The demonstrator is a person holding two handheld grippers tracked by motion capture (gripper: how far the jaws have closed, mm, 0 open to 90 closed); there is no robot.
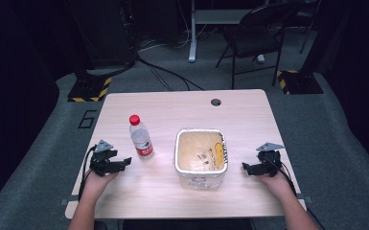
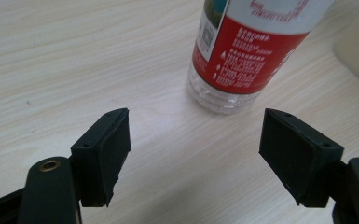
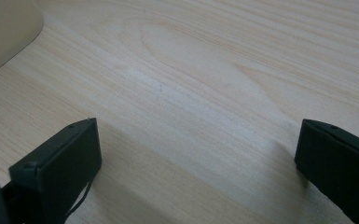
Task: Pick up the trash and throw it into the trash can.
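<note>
While both hands rest on the pale wooden worktop (image 1: 172, 108), each gripper sits with its fingers spread wide and holding nothing. The left gripper (image 1: 123, 163) points at the water bottle (image 1: 140, 136), which stands upright with a red cap, just left of the bin (image 1: 201, 154) and near the left fingers (image 2: 106, 149) but apart from them. In the left gripper view the bottle (image 2: 247, 51) is cut off at the top edge, so only its red label and clear base show. The right gripper (image 1: 245, 167) lies just right of the bin, which has a plastic liner; its contents are hard to make out. In the right gripper view a pale corner at the upper left is too cropped to identify.
</note>
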